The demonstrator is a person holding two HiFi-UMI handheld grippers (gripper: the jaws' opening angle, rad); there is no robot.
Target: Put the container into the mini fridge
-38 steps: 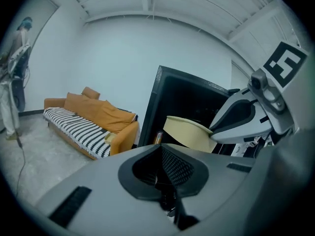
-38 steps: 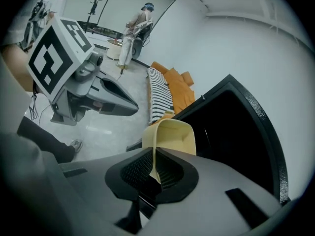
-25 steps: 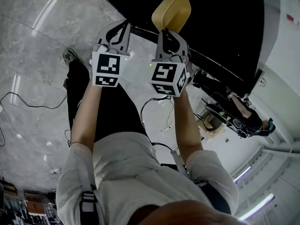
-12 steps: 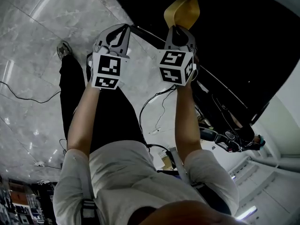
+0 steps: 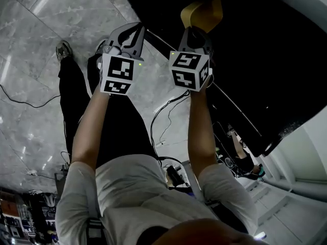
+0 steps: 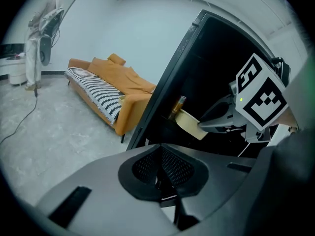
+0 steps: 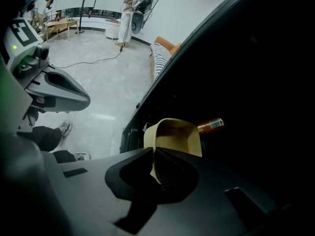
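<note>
Since the right gripper (image 7: 153, 151) pinches the container (image 7: 179, 136) by its rim alone, it is probably light, stiff plastic — though apt to swing. Beside it, the left gripper (image 6: 161, 151) is pressed together, empty.

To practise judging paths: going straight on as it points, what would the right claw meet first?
Likely the bottle beyond the container the right claw holds, inside the dark mini fridge; depth unclear.

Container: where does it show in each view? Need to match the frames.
Head view: container at top centre, held in the right gripper jaws.
Left gripper view: container right of centre, at the right gripper's tip.
Right gripper view: container at centre, rim clamped in the jaws.
Shared landmark: the mini fridge dark interior behind it.
</note>
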